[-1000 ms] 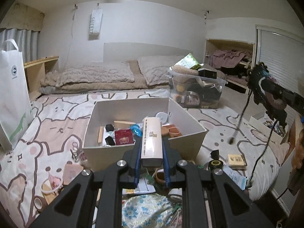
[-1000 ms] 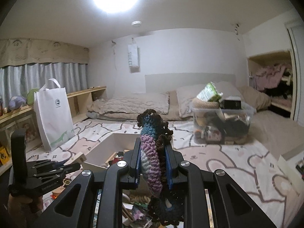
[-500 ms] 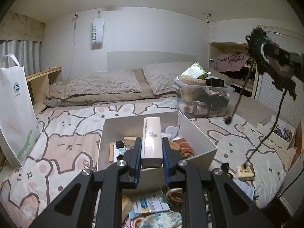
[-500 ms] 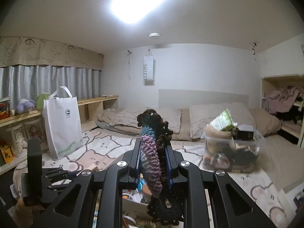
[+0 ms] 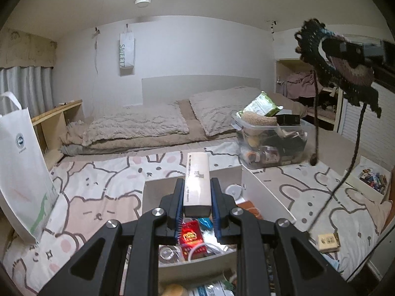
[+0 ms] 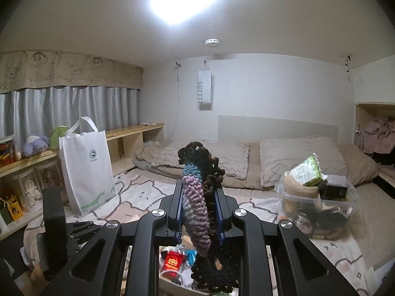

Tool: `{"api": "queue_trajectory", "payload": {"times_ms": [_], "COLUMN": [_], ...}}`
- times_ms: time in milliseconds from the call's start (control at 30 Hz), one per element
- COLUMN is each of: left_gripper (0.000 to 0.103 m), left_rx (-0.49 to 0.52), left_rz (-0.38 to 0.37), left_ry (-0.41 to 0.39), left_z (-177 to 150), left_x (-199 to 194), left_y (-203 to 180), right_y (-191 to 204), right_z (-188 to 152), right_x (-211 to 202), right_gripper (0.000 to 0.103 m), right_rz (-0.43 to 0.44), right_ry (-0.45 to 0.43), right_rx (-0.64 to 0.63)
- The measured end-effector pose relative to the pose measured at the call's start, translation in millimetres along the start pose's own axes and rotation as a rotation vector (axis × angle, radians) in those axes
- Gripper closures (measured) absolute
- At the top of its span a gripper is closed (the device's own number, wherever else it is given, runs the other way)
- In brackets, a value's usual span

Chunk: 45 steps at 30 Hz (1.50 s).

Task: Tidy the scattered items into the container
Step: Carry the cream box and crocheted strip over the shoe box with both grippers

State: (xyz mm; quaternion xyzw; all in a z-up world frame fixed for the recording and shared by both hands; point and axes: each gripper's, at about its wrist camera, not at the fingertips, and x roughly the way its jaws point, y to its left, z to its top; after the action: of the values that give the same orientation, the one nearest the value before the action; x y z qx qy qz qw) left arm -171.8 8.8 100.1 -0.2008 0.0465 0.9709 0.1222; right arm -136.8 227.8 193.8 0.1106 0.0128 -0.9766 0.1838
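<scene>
Over the white open-topped container (image 5: pixel 266 192), in the left wrist view, the left gripper (image 5: pixel 197 194) is clamped on a long cream-coloured box (image 5: pixel 198 185); both blue-lined jaws press flat against its long sides and the box projects forward past the fingertips, tilted slightly downward. Container sits on a cartoon-animal printed blanket (image 5: pixel 98 190), directly under and ahead of the gripper; a red packet (image 5: pixel 190 235) and a blue wrapper (image 5: pixel 205 222) lie inside it. A small tan box (image 5: pixel 327 241) rests on the blanket to the right, outside the container. Upper right of the same view: the right gripper enters from the edge, raised well above the container, with a dark crocheted piece (image 5: pixel 345 66) hanging from it and two cords dangling down. Right wrist view: the right gripper (image 6: pixel 200 209) is closed on the crocheted piece (image 6: pixel 197 209), purple, blue and dark brown yarn bunched between the jaws, the lower part drooping below them. Beneath it, the red packet (image 6: pixel 172 262) inside the container is visible. At lower left, the left gripper (image 6: pixel 81 227) is seen from the side, pointing right, lower than the right one. A clear storage bin (image 6: pixel 318 212) full of items stands apart to the right.
</scene>
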Motion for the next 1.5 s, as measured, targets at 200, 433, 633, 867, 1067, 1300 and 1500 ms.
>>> {"api": "queue_trajectory", "payload": {"times_ms": [200, 433, 633, 867, 1067, 1300, 1500], "left_gripper": [0.084, 0.084, 0.084, 0.084, 0.084, 0.084, 0.084], "left_rx": [0.006, 0.016, 0.005, 0.003, -0.033, -0.041, -0.047], "left_rz": [0.014, 0.083, 0.114, 0.131, 0.107, 0.122, 0.107], "left_ry": [0.045, 0.14, 0.234, 0.302, 0.391, 0.5, 0.556], "left_z": [17, 15, -2, -17, -31, -42, -55], "left_x": [29, 84, 128, 164, 197, 228, 246], "left_y": [8, 19, 30, 39, 48, 51, 54], "right_y": [1, 2, 2, -4, -12, -17, -16], "right_z": [13, 7, -14, -36, -55, -74, -92], "right_x": [33, 80, 115, 154, 186, 216, 239], "right_gripper": [0.081, 0.081, 0.081, 0.081, 0.081, 0.081, 0.081], "right_rz": [-0.006, -0.012, -0.01, -0.021, -0.053, -0.063, -0.032], "right_ry": [0.016, 0.054, 0.117, 0.189, 0.261, 0.343, 0.433], "right_rx": [0.014, 0.011, 0.012, 0.005, -0.016, -0.025, -0.03]}}
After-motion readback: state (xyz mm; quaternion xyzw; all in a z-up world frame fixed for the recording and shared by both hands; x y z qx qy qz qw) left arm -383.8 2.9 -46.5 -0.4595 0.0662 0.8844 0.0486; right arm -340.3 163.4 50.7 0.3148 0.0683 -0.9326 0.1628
